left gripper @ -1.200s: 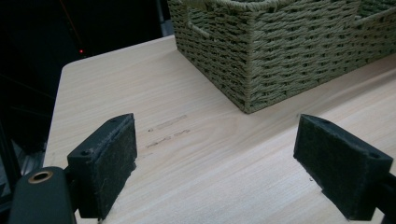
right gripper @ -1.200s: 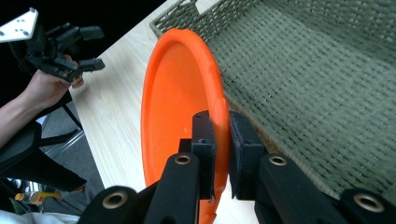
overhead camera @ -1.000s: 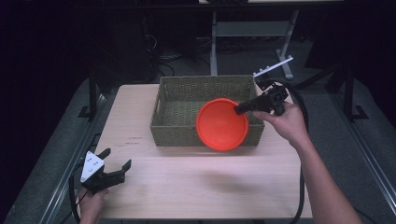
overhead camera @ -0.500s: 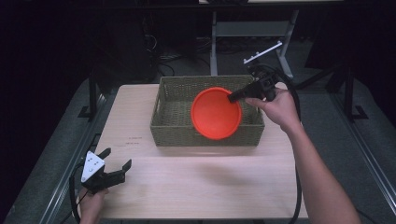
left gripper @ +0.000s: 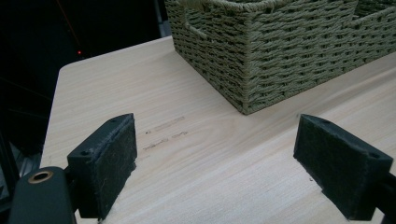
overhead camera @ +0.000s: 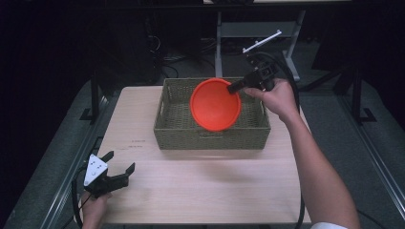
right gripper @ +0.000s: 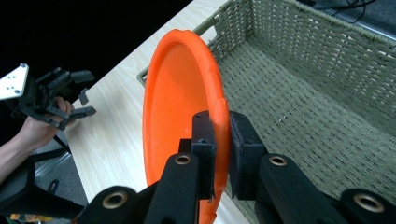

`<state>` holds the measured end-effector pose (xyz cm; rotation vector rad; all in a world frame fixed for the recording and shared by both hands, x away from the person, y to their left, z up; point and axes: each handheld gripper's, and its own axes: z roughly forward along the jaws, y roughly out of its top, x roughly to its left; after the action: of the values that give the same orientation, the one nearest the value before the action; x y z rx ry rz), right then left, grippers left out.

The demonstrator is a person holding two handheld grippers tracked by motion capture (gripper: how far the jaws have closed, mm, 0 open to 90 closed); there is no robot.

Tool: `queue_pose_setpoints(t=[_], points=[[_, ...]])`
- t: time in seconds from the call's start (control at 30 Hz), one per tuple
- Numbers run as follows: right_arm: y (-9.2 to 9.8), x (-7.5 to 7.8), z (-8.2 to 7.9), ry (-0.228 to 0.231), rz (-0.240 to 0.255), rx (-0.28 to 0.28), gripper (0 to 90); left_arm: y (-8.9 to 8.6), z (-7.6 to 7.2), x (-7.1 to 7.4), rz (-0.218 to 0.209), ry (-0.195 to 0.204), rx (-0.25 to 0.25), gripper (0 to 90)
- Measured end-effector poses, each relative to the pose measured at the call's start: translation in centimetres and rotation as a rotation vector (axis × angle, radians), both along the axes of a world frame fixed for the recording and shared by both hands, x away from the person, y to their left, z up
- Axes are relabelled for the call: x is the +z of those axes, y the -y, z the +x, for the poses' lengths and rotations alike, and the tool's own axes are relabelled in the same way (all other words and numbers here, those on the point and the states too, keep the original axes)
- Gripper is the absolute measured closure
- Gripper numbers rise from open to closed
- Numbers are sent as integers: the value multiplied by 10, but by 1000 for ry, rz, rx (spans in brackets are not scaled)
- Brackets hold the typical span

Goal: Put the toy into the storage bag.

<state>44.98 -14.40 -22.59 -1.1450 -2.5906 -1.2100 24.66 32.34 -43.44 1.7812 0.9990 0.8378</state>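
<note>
Right hand-held gripper [right gripper: 218,140]: jaws clamped on rim of orange bowl [overhead camera: 215,105]; I see bowl tilted on edge, held above wicker basket [overhead camera: 210,133] on surface [overhead camera: 200,191]; left hand-held gripper [overhead camera: 117,171]: jaws wide apart, nothing betw. them, low at near-left corner, well apart from basket.

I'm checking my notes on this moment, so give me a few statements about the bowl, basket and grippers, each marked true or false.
1. The right gripper is clamped on the rim of the orange bowl. True.
2. The bowl lies flat on the bottom of the wicker basket. False: it is held tilted on edge above the basket.
3. The left gripper holds a second bowl. False: its jaws stand open with nothing between them.
4. The basket stands on the wooden table. True.
</note>
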Motion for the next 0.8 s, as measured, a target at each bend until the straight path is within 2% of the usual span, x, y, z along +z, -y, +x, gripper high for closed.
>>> queue_pose_setpoints(t=[0.37, 0.8], points=[[-4, 1, 19, -12, 8, -37, 821, 0, 0, 0, 1, 5, -1, 127], [-10, -10, 45, -44, 8, -89, 821, 0, 0, 0, 4, 9, -2, 127]])
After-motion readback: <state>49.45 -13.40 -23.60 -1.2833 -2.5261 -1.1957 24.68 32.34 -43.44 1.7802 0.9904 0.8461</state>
